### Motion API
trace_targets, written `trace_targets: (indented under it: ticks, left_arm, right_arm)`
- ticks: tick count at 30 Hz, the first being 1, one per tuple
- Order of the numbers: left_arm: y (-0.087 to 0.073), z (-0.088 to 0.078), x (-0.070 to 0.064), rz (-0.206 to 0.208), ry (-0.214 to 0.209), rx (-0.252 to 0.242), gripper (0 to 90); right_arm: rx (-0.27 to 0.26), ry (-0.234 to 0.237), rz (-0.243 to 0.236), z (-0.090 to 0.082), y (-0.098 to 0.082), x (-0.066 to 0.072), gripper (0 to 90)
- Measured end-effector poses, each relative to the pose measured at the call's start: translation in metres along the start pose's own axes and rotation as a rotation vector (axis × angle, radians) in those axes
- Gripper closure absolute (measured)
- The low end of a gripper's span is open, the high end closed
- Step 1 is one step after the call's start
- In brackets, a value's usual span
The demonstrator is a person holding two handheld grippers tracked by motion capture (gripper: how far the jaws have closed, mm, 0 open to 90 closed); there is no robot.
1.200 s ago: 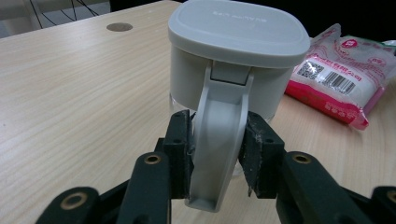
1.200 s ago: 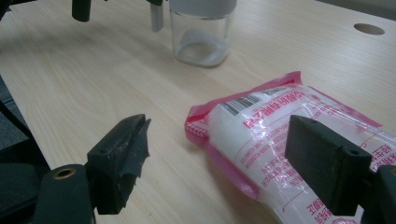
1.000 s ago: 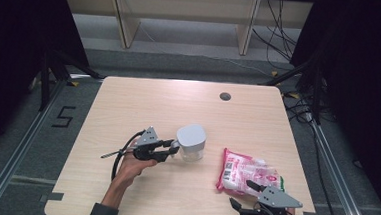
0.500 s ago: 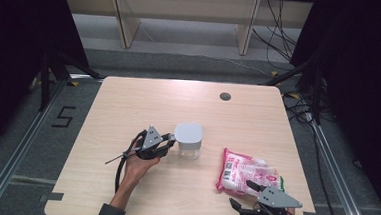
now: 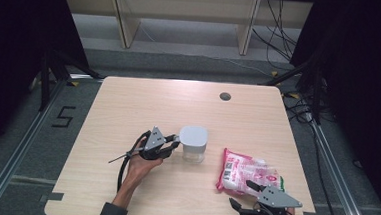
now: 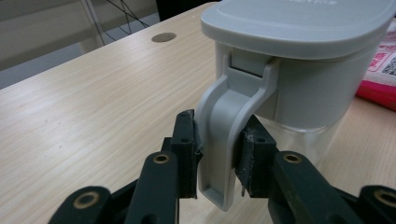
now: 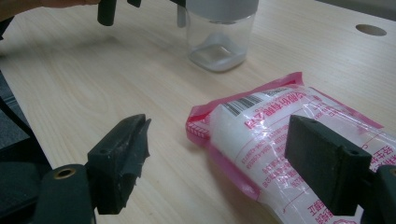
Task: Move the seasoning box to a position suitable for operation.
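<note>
A clear container [image 5: 193,144] with a grey lid stands mid-table, some white powder at its bottom [image 7: 217,52]. Its grey handle [image 6: 224,140] hangs down the side between the jaws of my left gripper [image 5: 173,146], whose pads press on it from both sides; the jaws have just been closing on it. A pink-and-white bag [image 5: 247,172] lies flat to the right of the container. At the table's front right corner my right gripper [image 5: 242,193] stands open, jaws wide apart [image 7: 224,140] just in front of the bag's near end [image 7: 280,135], touching nothing.
A round cable hole [image 5: 224,96] sits near the table's far edge. Shelving legs and cables stand on the floor beyond the table. Bare wooden tabletop [image 5: 128,108] stretches left of and behind the container.
The left hand has shifted slightly at the container's handle, and the container has barely moved. The right gripper and the bag have stayed in place.
</note>
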State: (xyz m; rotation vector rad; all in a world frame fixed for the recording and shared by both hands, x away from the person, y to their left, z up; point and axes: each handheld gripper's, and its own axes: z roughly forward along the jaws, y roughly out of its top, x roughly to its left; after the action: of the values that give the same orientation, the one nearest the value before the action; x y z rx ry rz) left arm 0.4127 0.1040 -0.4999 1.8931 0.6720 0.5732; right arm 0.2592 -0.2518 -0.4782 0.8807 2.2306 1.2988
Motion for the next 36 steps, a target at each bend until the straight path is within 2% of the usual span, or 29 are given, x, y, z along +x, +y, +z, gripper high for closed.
trace_targets:
  ticks: [3, 4, 6, 7, 10, 12, 14, 17, 18, 19, 20, 21, 22, 23, 26, 27, 28, 29, 30, 31, 32, 33, 34, 35, 36]
  left_arm:
    - [0.001, 0.0, 0.0, 0.005, 0.0, 0.004, 70.8]
    - [0.0, 0.0, 0.001, -0.006, -0.011, -0.004, 70.8]
    - [-0.001, 0.0, 0.001, -0.013, -0.013, -0.01, 70.8]
    - [0.0, 0.0, 0.001, -0.001, -0.009, -0.005, 70.8]
    - [0.0, 0.0, 0.0, -0.012, -0.009, -0.001, 70.8]
    - [0.0, 0.0, 0.001, -0.013, -0.012, -0.001, 70.4]
    - [-0.001, -0.002, 0.002, -0.007, -0.032, 0.003, 69.4]
    - [-0.001, -0.002, 0.003, 0.0, -0.039, 0.011, 67.0]
    - [-0.001, -0.003, 0.003, 0.006, -0.042, 0.02, 62.8]
    - [-0.001, -0.003, 0.002, -0.006, -0.048, 0.021, 59.0]
    - [0.0, -0.004, 0.002, -0.001, -0.047, 0.035, 59.0]
    - [0.001, -0.007, 0.002, 0.013, -0.059, 0.057, 52.6]
    - [0.001, -0.007, 0.002, 0.013, -0.059, 0.057, 47.9]
    - [0.001, -0.009, 0.003, 0.02, -0.067, 0.061, 47.9]
    - [0.003, -0.015, 0.004, -0.002, -0.07, 0.073, 39.1]
    - [0.004, -0.016, 0.003, -0.012, -0.069, 0.069, 36.4]
    - [0.005, -0.019, 0.004, -0.027, -0.062, 0.07, 35.1]
    - [0.007, -0.021, 0.005, -0.024, -0.066, 0.063, 33.9]
    - [0.007, -0.023, 0.004, -0.056, -0.066, 0.058, 33.3]
    - [0.009, -0.024, 0.005, -0.037, -0.07, 0.054, 32.8]
    - [0.011, -0.026, 0.006, -0.04, -0.065, 0.053, 31.4]
    - [0.012, -0.026, 0.004, -0.078, -0.064, 0.052, 31.0]
    - [0.013, -0.028, 0.005, -0.087, -0.056, 0.052, 31.0]
    - [0.016, -0.029, 0.005, -0.092, -0.053, 0.054, 30.4]
    - [0.017, -0.03, 0.004, -0.107, -0.053, 0.057, 30.0]
  right_arm:
    - [0.0, 0.002, 0.004, -0.001, 0.0, 0.0, 22.3]
    - [0.007, 0.007, 0.022, -0.002, 0.0, 0.001, 22.3]
    - [0.0, -0.003, 0.006, -0.001, 0.0, -0.001, 22.3]
    - [0.0, -0.003, 0.006, -0.001, 0.0, -0.001, 22.3]
    - [-0.001, -0.003, 0.011, -0.002, 0.0, -0.001, 22.3]
    - [0.002, 0.004, 0.03, -0.002, 0.001, 0.002, 22.3]
    - [0.004, 0.011, 0.018, -0.002, 0.0, 0.0, 22.2]
    - [0.006, 0.003, 0.015, -0.002, 0.0, 0.0, 22.0]
    - [0.006, 0.019, 0.028, -0.002, -0.001, -0.001, 22.0]
    - [-0.001, 0.0, 0.012, -0.003, 0.0, -0.002, 22.0]
    - [-0.001, 0.0, 0.012, -0.003, 0.0, -0.002, 22.0]
    - [0.009, 0.018, 0.028, -0.003, 0.0, -0.003, 22.0]
    - [0.009, 0.018, 0.028, -0.003, 0.0, -0.003, 22.0]
    - [0.002, 0.024, 0.038, -0.002, -0.001, -0.003, 21.9]
    - [0.0, 0.03, 0.041, -0.003, -0.001, -0.003, 21.9]
    - [-0.002, 0.01, 0.041, -0.004, -0.002, -0.003, 22.0]
    - [0.005, 0.013, 0.049, -0.005, -0.002, -0.001, 21.9]
    - [-0.005, 0.004, 0.015, -0.006, -0.002, -0.003, 21.9]
    - [0.002, 0.004, 0.033, -0.007, -0.002, -0.002, 21.9]
    - [0.002, 0.02, 0.037, -0.007, -0.003, -0.001, 21.9]
    - [0.003, 0.024, 0.045, -0.008, -0.003, -0.001, 21.9]
    - [0.003, 0.024, 0.045, -0.008, -0.003, -0.001, 21.9]
    - [0.007, 0.015, 0.073, -0.009, -0.003, 0.001, 21.9]
    - [0.006, -0.002, 0.037, -0.009, -0.003, -0.002, 22.0]
    - [0.0, -0.009, 0.025, -0.009, -0.003, -0.003, 21.9]
